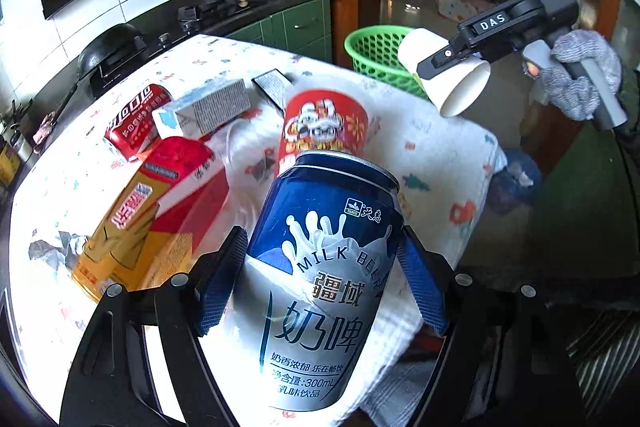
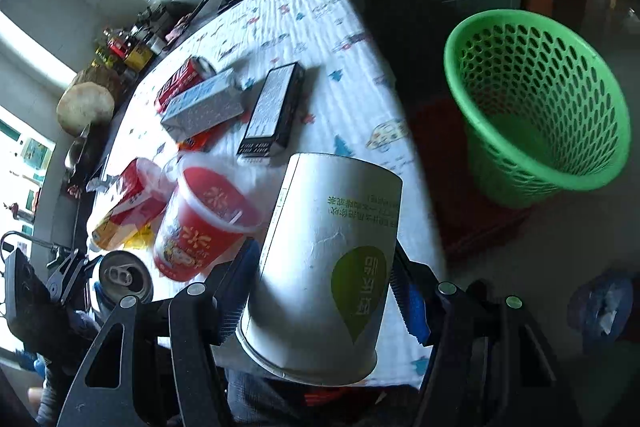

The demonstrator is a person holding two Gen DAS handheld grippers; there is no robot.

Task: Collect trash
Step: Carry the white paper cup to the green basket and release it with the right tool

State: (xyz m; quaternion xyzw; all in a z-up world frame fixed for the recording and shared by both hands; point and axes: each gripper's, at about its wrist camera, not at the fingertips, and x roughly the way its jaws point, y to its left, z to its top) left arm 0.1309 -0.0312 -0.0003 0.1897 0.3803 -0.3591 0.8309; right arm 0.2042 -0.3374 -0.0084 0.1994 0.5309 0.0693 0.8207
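Left gripper (image 1: pixel 320 279) pinches a blue milk beer can (image 1: pixel 320 279) across its body, blue pads on both sides, can upright-ish and tilted slightly, top rim toward the table. Right gripper (image 2: pixel 324 283) clamps a white paper cup (image 2: pixel 324 267) by its sides; cup is inverted in the right wrist view, open mouth toward the camera, closed base pointing away. In the left wrist view the same cup (image 1: pixel 448 75) hangs in the air near the green mesh basket (image 1: pixel 374 55), mouth facing down-right, inside looks bare white. Basket (image 2: pixel 536 99) sits on the floor just past the table edge; what shows of its inside has nothing in it. On the patterned tablecloth (image 2: pixel 320 27): red printed cup (image 2: pixel 204 223) lying tipped, its mouth facing up-left, contents unclear; red can (image 2: pixel 184 83) on its side; grey-white carton (image 2: pixel 204 107) touching the red can; black box (image 2: pixel 272 111) beside it; red-and-yellow carton (image 2: pixel 124 207) lying flat near the left edge. Blue bag (image 2: pixel 600 307) on the floor with white scraps in it.
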